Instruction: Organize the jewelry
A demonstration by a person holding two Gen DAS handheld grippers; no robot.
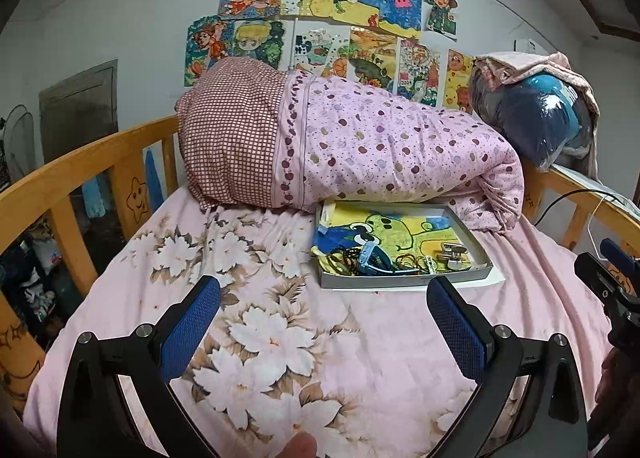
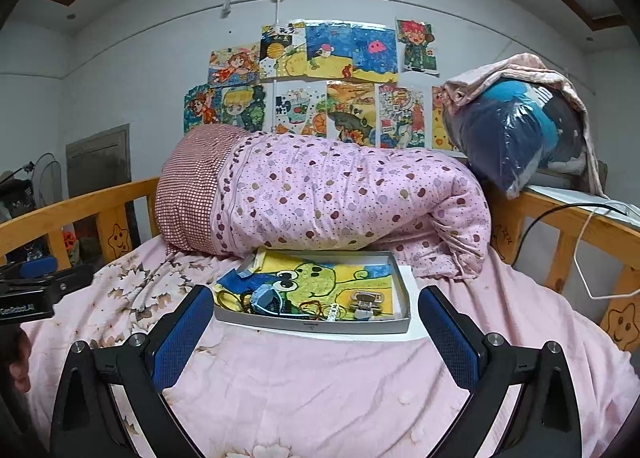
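1. Left hand-held gripper (image 1: 323, 298): jaws spread wide, nothing between the blue pads, hovering over the floral bedsheet (image 1: 256, 338) short of the tray.
2. Right hand-held gripper (image 2: 316, 308): jaws also wide apart and empty, lined up just in front of the tray's near wall.
3. One shallow white tray (image 2: 312, 325) sits on the bed, on a white sheet of paper (image 2: 412, 282), touching the rolled quilt behind it. Inside lies a frog picture (image 2: 320, 278) as lining.
4. Jewelry all in the tray's near half: one blue watch (image 2: 266, 296) at left among dark cords, one tangle of thin cords and chains (image 1: 412, 260) in the middle, one silver metal piece (image 2: 365, 303) at right. Exact count of chains can't be told, they overlap.
5. One rolled pink dotted quilt (image 2: 340, 194) with a checked end lies across the bed.
6. One plastic-wrapped blue bundle (image 2: 516, 134) on the right rail, pink cloth over it.
7. Wooden bed rail (image 1: 80, 166) on both sides, star faces drawn on it.
8. About eleven colored drawings (image 2: 320, 82) taped on the wall, in two rows.
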